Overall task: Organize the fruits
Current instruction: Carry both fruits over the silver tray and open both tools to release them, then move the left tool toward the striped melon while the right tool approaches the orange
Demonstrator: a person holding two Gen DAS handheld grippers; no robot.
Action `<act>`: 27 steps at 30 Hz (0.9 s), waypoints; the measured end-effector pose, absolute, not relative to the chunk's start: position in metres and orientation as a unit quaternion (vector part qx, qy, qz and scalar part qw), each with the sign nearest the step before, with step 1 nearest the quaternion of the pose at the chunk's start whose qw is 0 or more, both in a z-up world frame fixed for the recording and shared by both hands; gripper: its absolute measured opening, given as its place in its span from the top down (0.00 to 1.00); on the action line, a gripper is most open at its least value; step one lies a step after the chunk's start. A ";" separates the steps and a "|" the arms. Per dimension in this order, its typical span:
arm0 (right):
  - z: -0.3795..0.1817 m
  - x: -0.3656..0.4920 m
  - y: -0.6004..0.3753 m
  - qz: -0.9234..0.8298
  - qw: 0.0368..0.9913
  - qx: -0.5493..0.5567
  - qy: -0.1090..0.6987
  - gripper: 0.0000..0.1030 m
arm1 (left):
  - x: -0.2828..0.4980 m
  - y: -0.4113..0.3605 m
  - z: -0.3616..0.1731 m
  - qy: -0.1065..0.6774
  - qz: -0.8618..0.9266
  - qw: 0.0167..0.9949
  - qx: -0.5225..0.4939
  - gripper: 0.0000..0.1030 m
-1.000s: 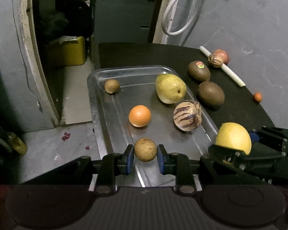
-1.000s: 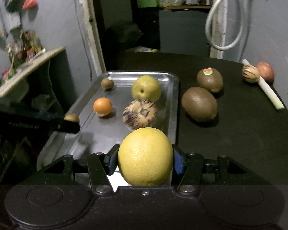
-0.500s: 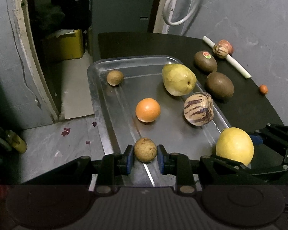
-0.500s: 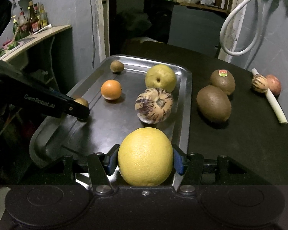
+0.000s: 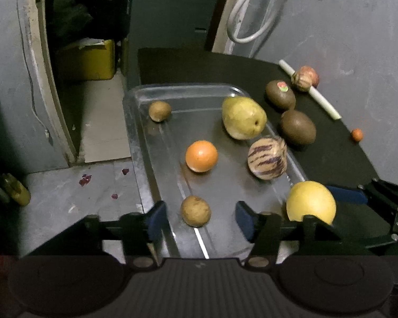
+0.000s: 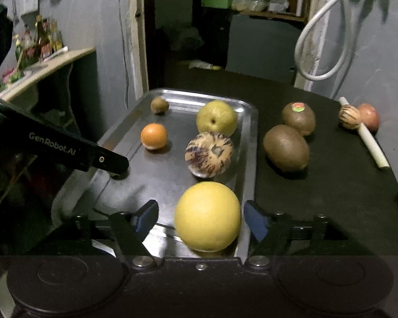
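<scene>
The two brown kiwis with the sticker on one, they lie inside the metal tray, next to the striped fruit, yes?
Not quite. The two kiwis lie on the black table, outside the metal tray, as the right wrist view shows. One does carry a sticker, and the striped fruit is near them, but inside the tray.

1. Illumination: dim overall; the doorway and both camera housings fall into near-black.
2. Glare: the metal tray (image 6: pixel 249 143) shows pale reflected streaks on its floor.
3. Shadows: soft, beneath the kiwis (image 6: pixel 286 148).
4. Distortion: fisheye bending with dark vignetted corners.
5. Sharpness: slight blur and grain throughout.
</scene>
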State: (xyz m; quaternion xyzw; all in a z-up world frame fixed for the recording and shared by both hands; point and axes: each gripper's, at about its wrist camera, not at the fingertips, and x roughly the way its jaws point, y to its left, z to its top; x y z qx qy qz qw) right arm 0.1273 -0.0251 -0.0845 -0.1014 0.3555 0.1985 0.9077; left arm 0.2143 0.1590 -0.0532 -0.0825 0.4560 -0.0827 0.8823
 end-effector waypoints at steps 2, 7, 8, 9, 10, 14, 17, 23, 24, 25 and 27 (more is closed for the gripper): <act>-0.077 0.121 -0.034 0.190 0.915 -0.083 0.347 0.17 | 0.212 0.159 -0.047 0.448 -0.079 0.886 -0.086 0.22; -0.062 0.104 -0.068 0.145 0.930 -0.041 0.335 0.05 | 0.207 0.157 -0.032 0.434 -0.069 0.893 -0.096 0.04; -0.060 0.100 -0.076 0.132 0.933 -0.034 0.334 0.02 | 0.206 0.155 -0.030 0.433 -0.066 0.894 -0.095 0.02; -0.058 0.096 -0.084 0.115 0.936 -0.027 0.333 0.01 | 0.205 0.152 -0.027 0.432 -0.066 0.895 -0.094 0.02; -0.056 0.093 -0.093 0.097 0.938 -0.021 0.332 0.01 | 0.205 0.150 -0.025 0.433 -0.069 0.894 -0.091 0.02; -0.059 0.078 -0.129 0.020 0.940 0.014 0.340 0.01 | 0.202 0.135 -0.020 0.431 -0.075 0.896 -0.073 0.01; -0.067 0.063 -0.154 -0.033 0.934 0.058 0.351 0.01 | 0.201 0.121 -0.019 0.435 -0.089 0.894 -0.060 0.01; -0.083 0.050 -0.180 -0.093 0.921 0.095 0.367 0.01 | 0.200 0.086 -0.022 0.447 -0.126 0.885 -0.031 0.01; -0.085 0.049 -0.182 -0.096 0.920 0.097 0.368 0.01 | 0.200 0.081 -0.022 0.448 -0.132 0.884 -0.027 0.01; -0.087 0.048 -0.184 -0.099 0.919 0.100 0.368 0.01 | 0.199 0.075 -0.022 0.449 -0.137 0.883 -0.022 0.01; -0.089 0.046 -0.187 -0.102 0.918 0.105 0.369 0.01 | 0.199 0.065 -0.020 0.448 -0.147 0.882 -0.015 0.01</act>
